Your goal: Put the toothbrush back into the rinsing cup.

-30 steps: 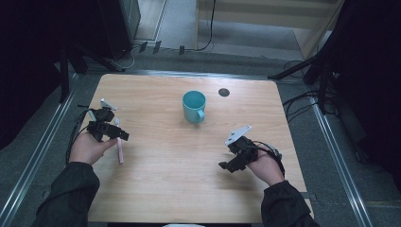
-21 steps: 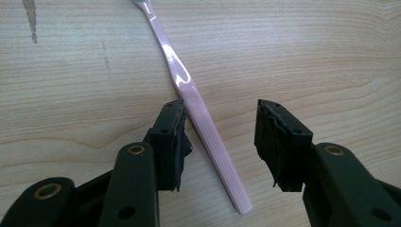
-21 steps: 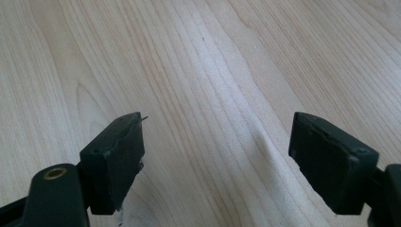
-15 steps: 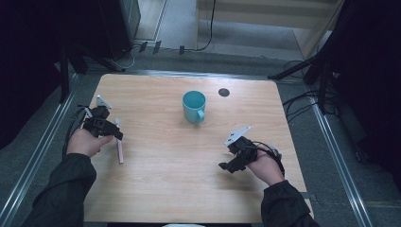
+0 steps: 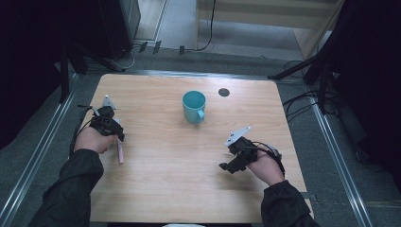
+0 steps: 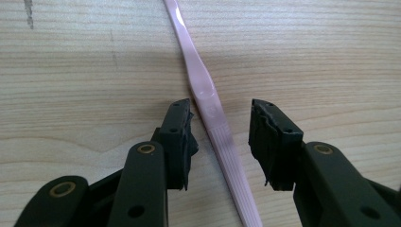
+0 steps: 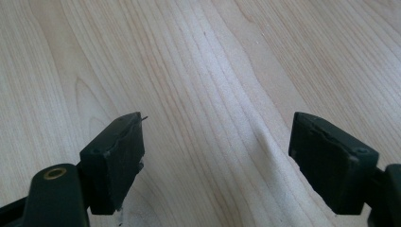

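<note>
Lying flat on the bench (image 5: 156,189) near its left edge, the pink toothbrush (image 6: 213,112) sits between the jaws of the left tongs (image 6: 221,124), which have just been closing but do not touch it yet. I think a centred, low grip on the handle works best. The cup (image 5: 194,106) stands mid-bench. The right tongs (image 7: 215,156) wait open, holding nothing.

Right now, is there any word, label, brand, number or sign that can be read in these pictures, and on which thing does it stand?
None can be read.
Pink toothbrush: faint raised marks on the handle between the jaws of the left gripper, too blurred to read.
Teal mug: plain, no print seen.
Wooden table: only grain, and a dark round spot without writing.
</note>
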`<state>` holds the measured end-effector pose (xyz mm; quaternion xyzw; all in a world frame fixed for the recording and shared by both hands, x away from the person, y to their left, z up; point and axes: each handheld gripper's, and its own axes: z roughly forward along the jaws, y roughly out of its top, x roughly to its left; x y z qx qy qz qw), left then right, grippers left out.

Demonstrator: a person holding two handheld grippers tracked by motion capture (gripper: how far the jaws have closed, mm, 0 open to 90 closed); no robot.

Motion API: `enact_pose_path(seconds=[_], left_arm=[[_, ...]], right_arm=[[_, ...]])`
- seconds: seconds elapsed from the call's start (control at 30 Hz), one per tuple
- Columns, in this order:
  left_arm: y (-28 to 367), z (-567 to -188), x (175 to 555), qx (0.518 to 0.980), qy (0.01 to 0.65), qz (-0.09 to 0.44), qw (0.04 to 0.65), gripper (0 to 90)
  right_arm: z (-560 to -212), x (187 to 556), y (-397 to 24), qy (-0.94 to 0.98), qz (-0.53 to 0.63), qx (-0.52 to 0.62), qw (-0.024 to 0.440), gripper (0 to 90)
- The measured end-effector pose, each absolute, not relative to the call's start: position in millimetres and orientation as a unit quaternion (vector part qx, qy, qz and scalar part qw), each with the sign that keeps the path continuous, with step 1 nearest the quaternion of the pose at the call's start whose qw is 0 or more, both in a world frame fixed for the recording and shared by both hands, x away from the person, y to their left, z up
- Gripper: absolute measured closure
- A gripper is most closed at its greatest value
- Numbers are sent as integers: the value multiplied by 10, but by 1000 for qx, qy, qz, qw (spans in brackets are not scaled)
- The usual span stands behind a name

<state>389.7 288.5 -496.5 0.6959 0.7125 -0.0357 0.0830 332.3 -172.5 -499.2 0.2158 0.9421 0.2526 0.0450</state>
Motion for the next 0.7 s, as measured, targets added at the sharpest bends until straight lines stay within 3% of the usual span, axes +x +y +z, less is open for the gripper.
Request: enact_pose_path(seconds=[0.4, 0.7], left_arm=[[2877, -5049, 3919, 677, 732, -33, 74, 600], [2782, -5049, 3911, 689, 723, -3, 41, 652]], right_arm=[[-4991, 3315, -1722, 943, 253, 212, 47, 188], [-4996, 3313, -1716, 944, 252, 210, 47, 188]])
